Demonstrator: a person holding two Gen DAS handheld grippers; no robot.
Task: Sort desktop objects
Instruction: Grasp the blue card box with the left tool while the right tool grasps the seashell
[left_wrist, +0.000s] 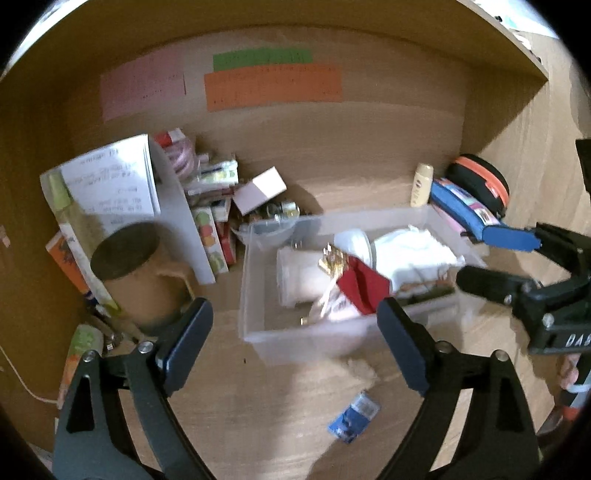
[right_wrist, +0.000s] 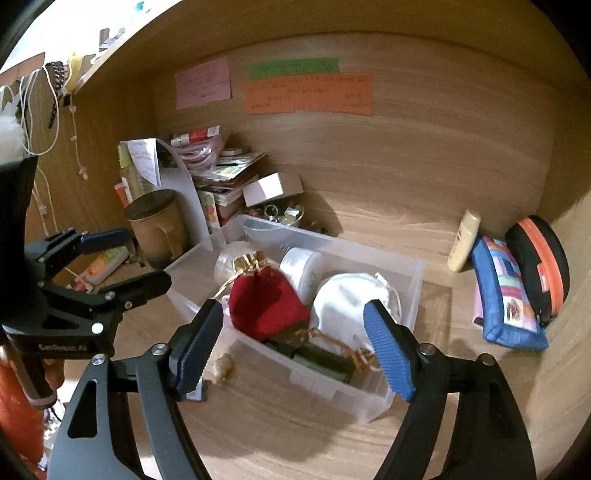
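Clear plastic bin (right_wrist: 413, 291) sitting at desk centre, holding red pouch (right_wrist: 266, 306) and white pouch (right_wrist: 347, 310); blue packet (left_wrist: 352, 419) lying loose at its 6 o'clock. Left gripper (left_wrist: 295, 347) and right gripper (right_wrist: 295, 347) both hovering wide open, gripping nothing; careless reaching is risking shoving the light bin into the clutter at 10 o'clock

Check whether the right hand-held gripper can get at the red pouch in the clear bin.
Probably yes. The right hand-held gripper is open and empty, and the red pouch lies uncovered on top in the open-topped clear bin, so only the bin's near wall needs clearing.

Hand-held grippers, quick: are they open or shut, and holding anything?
Left hand-held gripper: open, holding nothing.
Right hand-held gripper: open, holding nothing.
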